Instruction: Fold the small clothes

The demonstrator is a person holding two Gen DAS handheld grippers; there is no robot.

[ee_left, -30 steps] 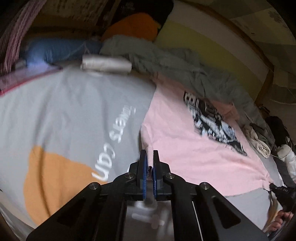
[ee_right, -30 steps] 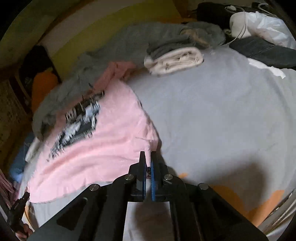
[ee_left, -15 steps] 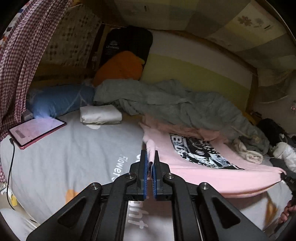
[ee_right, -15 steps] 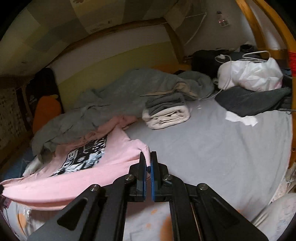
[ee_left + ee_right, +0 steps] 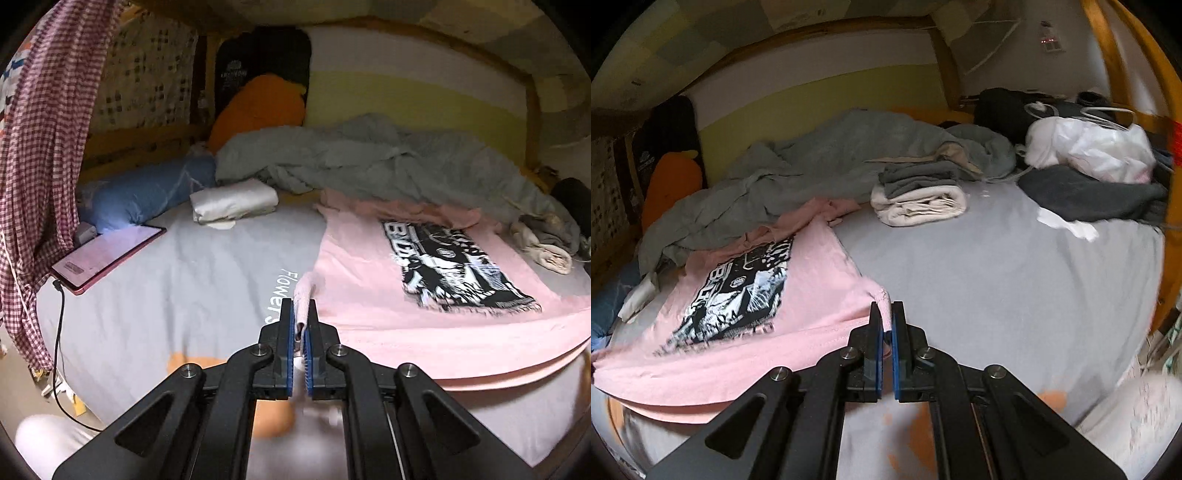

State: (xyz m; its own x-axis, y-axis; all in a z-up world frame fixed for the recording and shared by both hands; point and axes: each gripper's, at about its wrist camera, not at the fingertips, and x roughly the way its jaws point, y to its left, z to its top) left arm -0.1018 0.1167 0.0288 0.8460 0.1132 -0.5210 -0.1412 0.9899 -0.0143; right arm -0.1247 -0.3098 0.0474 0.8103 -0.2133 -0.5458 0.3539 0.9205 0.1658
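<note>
both claws, left (image 5: 300, 323) and right (image 5: 884, 325), are clamped on a hem corner of the pink shirt (image 5: 436, 280), which spreads ahead on the bed (image 5: 997, 280). soft, light, floppy; corners look the best hold.

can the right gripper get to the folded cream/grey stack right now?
Probably not yet: the right gripper is shut on the pink T-shirt corner. The sheet toward the folded stack lies bare.
</note>
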